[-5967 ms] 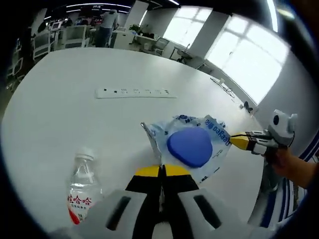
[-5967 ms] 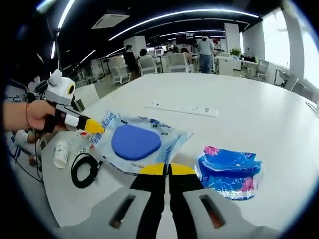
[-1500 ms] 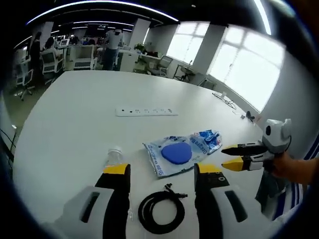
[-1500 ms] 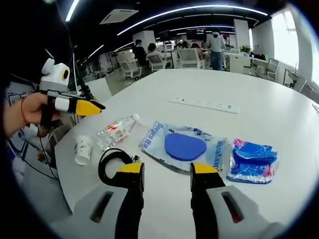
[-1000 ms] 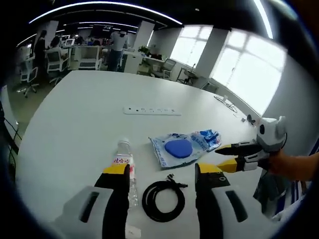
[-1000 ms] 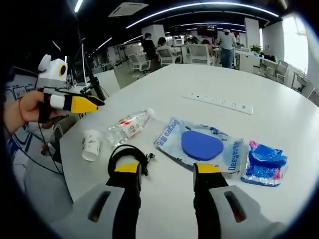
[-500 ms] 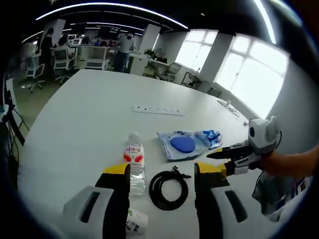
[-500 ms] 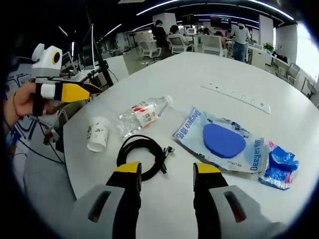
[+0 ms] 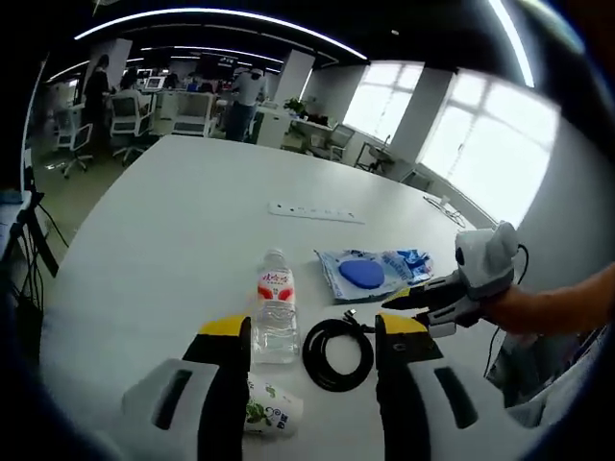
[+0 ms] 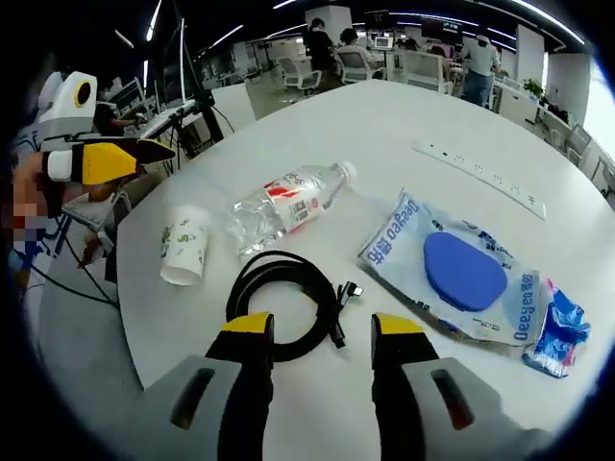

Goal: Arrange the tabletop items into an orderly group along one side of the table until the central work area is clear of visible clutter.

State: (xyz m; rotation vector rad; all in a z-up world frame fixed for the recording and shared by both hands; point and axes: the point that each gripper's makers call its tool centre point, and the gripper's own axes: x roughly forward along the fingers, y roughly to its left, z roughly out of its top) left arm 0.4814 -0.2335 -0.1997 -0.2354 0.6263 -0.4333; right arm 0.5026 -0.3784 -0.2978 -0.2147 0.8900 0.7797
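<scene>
Clutter sits bunched near one edge of the white round tabletop, apparently gathered there to free the middle: a paper cup on its side, a clear plastic bottle with a red label, a coiled black cable, a clear packet printed "Deegeo" holding a blue pad, and a crumpled blue wrapper. Right gripper and left gripper hover over them, fingers apart, empty.
</scene>
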